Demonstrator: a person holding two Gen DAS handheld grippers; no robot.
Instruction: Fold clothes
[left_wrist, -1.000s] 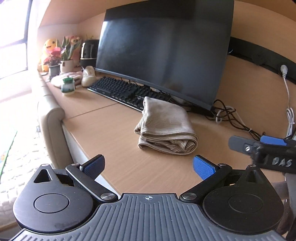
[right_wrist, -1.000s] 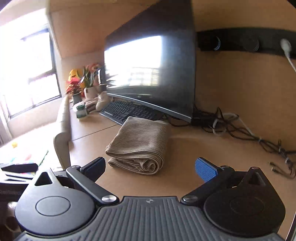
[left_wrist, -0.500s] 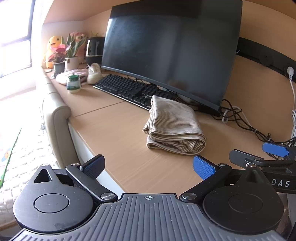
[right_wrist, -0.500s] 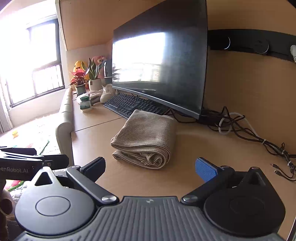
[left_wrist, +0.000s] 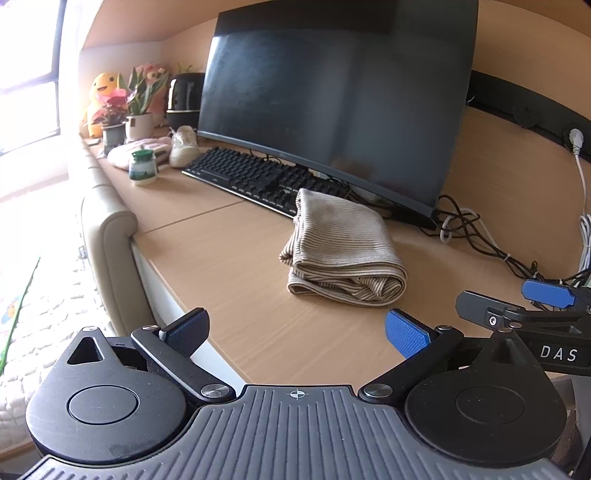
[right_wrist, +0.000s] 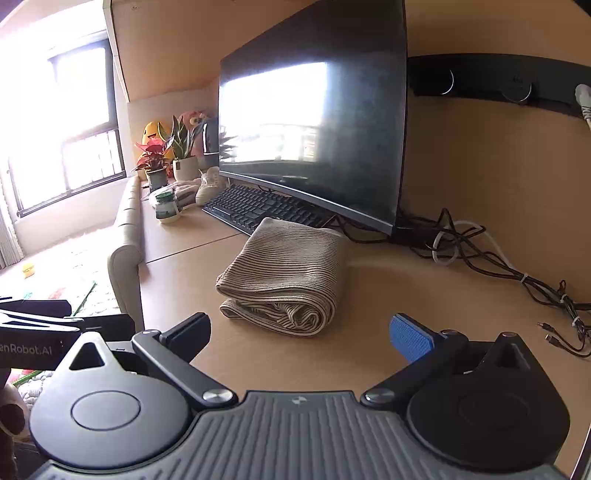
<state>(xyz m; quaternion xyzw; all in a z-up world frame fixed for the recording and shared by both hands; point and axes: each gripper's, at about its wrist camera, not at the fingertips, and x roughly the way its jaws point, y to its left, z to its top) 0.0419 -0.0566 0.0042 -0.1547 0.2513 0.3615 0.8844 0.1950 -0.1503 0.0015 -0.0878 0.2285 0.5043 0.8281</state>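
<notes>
A beige striped garment (left_wrist: 341, 249) lies folded in a thick bundle on the wooden desk (left_wrist: 221, 258), in front of the monitor; it also shows in the right wrist view (right_wrist: 286, 275). My left gripper (left_wrist: 295, 330) is open and empty, held back near the desk's front edge, short of the garment. My right gripper (right_wrist: 301, 332) is open and empty, just in front of the bundle. The right gripper's side shows in the left wrist view (left_wrist: 524, 306). The left gripper's side shows at the left edge of the right wrist view (right_wrist: 55, 321).
A black monitor (left_wrist: 332, 110) and keyboard (left_wrist: 255, 181) stand behind the garment. Tangled cables (right_wrist: 480, 254) lie at the right. A small jar (left_wrist: 142, 168), potted plants (left_wrist: 138, 110) and toys sit far left. A padded chair back (left_wrist: 110, 240) stands by the desk's left edge.
Both grippers have pulled back and away from the desk a little, so the garment looks slightly farther. Both stay open. The garment has not moved.
</notes>
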